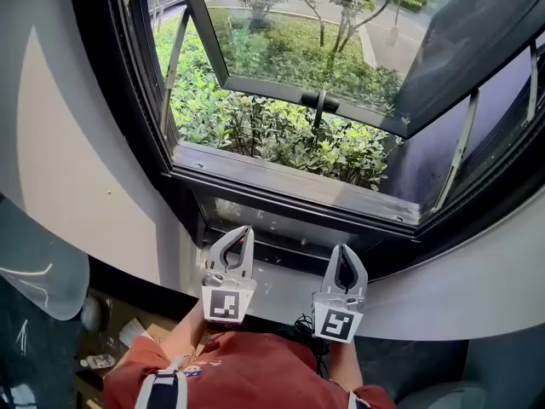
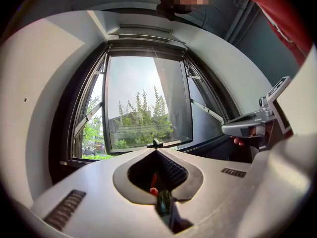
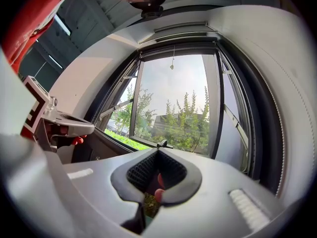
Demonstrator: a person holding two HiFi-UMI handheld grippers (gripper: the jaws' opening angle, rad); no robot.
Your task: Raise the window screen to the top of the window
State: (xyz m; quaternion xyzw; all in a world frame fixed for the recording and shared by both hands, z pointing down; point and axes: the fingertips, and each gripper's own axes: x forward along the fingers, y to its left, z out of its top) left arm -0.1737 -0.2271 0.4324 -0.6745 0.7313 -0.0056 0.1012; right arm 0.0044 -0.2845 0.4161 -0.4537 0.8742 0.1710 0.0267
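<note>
The window opening [image 1: 281,126] shows no mesh across it. A grey bar [image 2: 146,36] lies along the top of the frame; in the right gripper view a small pull tag [image 3: 172,66] hangs from that bar [image 3: 178,36]. The glass sash [image 1: 341,41] is swung outward, with its black handle [image 1: 319,102] on the lower rail. My left gripper [image 1: 242,231] and right gripper [image 1: 342,250] are side by side just below the sill [image 1: 289,186], both shut with nothing between the jaws. Each points up toward the window, tips [image 2: 156,150] [image 3: 158,151] touching nothing.
Black frame sides and metal stay arms [image 1: 174,58] [image 1: 460,147] flank the opening. White curved wall [image 1: 77,169] surrounds the window. Bushes [image 1: 281,135] lie outside below. The person's red sleeve [image 1: 221,369] is at the bottom edge. Boxes [image 1: 128,331] sit on the floor at lower left.
</note>
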